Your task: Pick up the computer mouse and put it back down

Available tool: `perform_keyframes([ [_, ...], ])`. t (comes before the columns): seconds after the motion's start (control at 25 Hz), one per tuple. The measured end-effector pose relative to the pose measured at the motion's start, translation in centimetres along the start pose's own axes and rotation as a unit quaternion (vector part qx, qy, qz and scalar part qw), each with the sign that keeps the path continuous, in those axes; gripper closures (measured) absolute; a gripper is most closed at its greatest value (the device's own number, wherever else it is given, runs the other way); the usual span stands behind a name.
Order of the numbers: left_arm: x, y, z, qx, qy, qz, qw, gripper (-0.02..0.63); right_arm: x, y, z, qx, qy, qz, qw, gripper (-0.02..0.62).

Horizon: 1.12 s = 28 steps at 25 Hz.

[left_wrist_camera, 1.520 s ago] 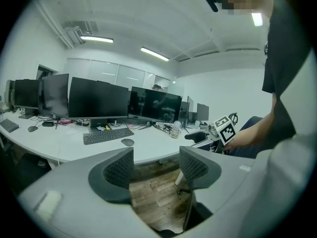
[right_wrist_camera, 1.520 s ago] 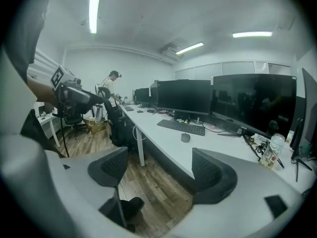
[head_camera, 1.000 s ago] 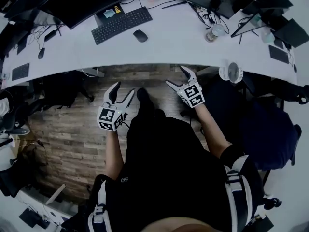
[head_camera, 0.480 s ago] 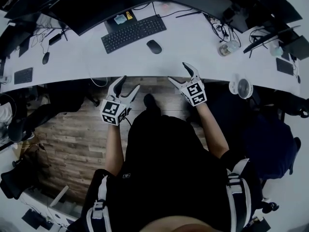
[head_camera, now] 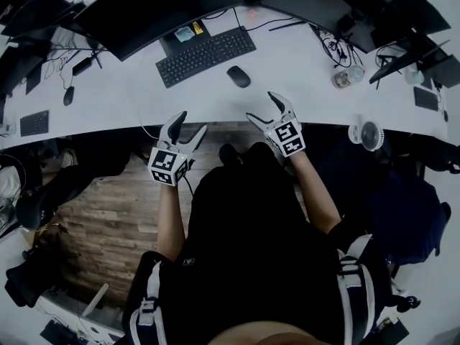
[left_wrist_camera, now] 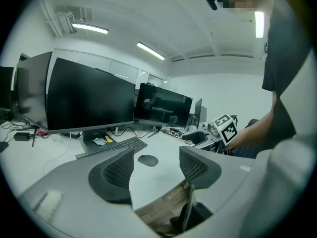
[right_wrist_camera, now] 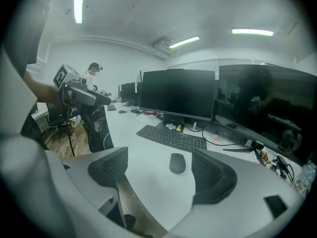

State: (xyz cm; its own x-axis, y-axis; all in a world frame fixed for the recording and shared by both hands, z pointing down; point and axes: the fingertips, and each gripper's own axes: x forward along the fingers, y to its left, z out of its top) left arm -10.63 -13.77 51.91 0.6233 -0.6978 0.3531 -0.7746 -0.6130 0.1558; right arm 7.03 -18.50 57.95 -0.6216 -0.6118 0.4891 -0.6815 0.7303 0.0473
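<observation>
A dark computer mouse (head_camera: 238,76) lies on the white desk (head_camera: 129,92), just right of a black keyboard (head_camera: 206,55). It also shows between the jaws in the left gripper view, where the mouse (left_wrist_camera: 147,160) sits ahead, and in the right gripper view as the mouse (right_wrist_camera: 177,163). My left gripper (head_camera: 188,125) hangs open at the desk's front edge, left of the mouse and empty. My right gripper (head_camera: 265,107) is open too, over the desk edge a short way in front of the mouse, touching nothing.
Large black monitors (head_camera: 151,6) stand behind the keyboard. A glass jar (head_camera: 348,76) and cables lie to the right, a small white fan (head_camera: 366,132) at the right desk edge. A second keyboard (head_camera: 31,122) and mouse (head_camera: 68,95) lie at the left. Wooden floor (head_camera: 100,200) lies below.
Both grippers have come forward from over the floor to the desk's front edge, still open. The view has shifted, so the desk and mouse sit lower and further right.
</observation>
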Motion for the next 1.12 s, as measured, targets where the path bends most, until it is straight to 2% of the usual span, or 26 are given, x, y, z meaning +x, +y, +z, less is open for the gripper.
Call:
perform_keyframes([
  [0.2, -0.7, 0.7, -0.6, -0.01, 0.003, 0.007, 0.9999, 0.327, 1.1, 0.1, -0.6, 0.002, 0.014, 0.004, 1.0, 0.198],
  [0.48, -2.1, 2.4, -1.6, -0.029, -0.002, 0.039, 0.9988, 0.33, 3.0, 0.5, 0.5, -0.018, 0.013, 0.014, 1.0, 0.199],
  [0.72, -1.1, 2.5, -0.8, -0.026, -0.007, 0.043, 0.9987, 0.334, 4.1, -0.7, 0.8, -0.026, 0.017, 0.025, 0.999, 0.204],
  [1.12, -0.5, 4.9, -0.8, -0.026, 0.017, 0.064, 0.9975, 0.339, 6.9, -1.2, -0.3, -0.01, 0.034, 0.045, 0.998, 0.21],
])
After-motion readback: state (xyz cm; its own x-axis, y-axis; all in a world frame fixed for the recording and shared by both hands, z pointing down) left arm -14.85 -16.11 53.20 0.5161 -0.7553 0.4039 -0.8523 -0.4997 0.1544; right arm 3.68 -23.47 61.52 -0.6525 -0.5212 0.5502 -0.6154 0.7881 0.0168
